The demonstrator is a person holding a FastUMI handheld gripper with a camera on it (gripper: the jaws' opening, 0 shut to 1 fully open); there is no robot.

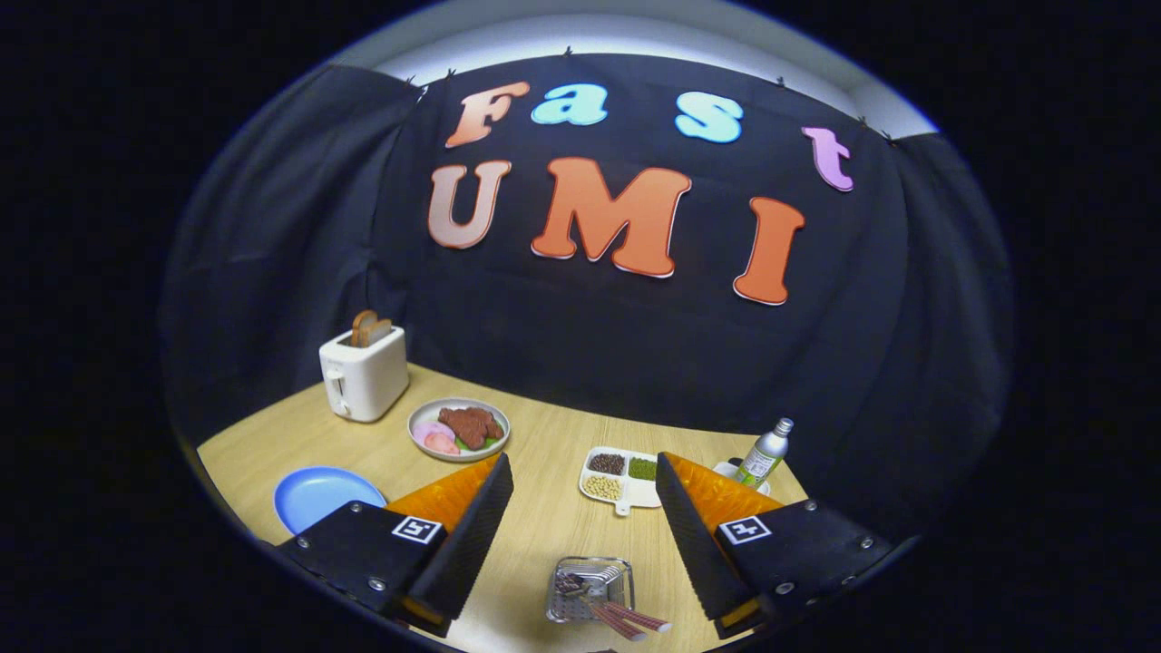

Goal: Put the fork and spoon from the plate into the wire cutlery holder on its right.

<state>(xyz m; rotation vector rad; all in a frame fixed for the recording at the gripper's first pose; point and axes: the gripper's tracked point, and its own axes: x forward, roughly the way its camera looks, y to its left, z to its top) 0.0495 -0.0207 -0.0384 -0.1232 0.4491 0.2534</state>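
The tongs (584,508) are spread wide with nothing between their fingers, hanging above the wooden counter (544,453). Directly below that gap stands the wire cutlery holder (590,589), and in it sit two pieces of cutlery (626,618) with reddish handles leaning out; whether they are the fork and spoon I cannot tell. To the left of the holder lies a blue plate (317,494), bare on its visible part. Beyond the holder is a white divided tray (621,476) of beans and seeds, with a small bottle (765,453) to the holder's far right. Far left of the holder sit a dish of food (458,428) and a white toaster (365,372) with bread (369,328) in it
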